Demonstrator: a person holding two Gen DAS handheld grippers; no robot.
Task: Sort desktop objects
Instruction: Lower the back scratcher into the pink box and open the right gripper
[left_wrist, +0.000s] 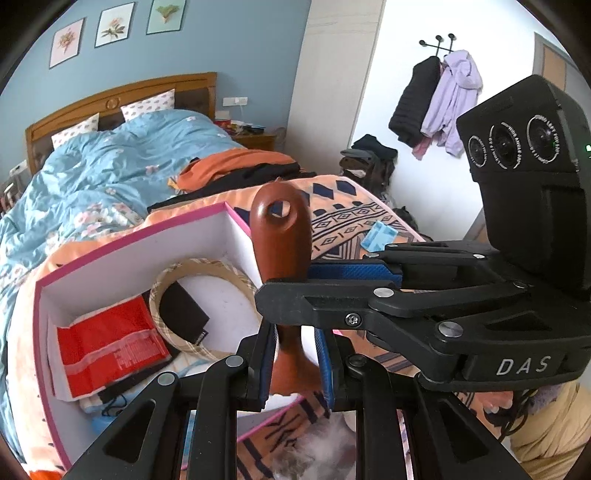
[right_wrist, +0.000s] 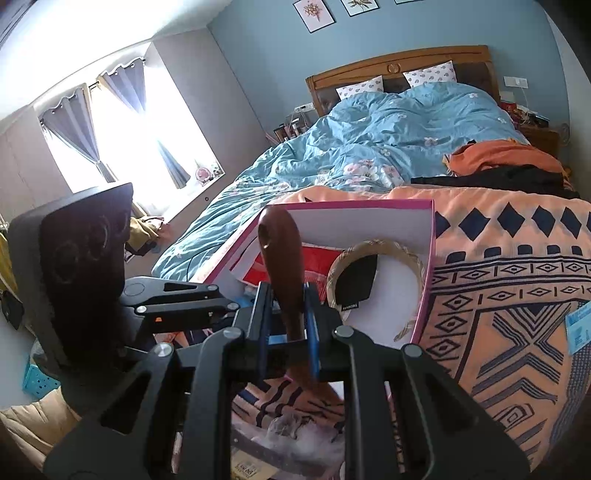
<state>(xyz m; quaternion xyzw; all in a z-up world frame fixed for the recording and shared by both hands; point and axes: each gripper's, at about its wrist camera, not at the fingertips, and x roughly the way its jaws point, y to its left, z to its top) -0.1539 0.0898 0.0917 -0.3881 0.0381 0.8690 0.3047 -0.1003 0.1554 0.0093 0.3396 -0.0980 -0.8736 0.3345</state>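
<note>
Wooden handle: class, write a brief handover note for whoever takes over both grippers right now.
Left gripper: shut on the handle.
Right gripper: shut on the same handle, nearer its holed end.
Things: the handle is held over the pink box. A blue packet lies on the blanket outside the box.
Done: red packet, plaid ring and black card are in the box.
Left: probably box the handle's item, then the blue packet.
</note>
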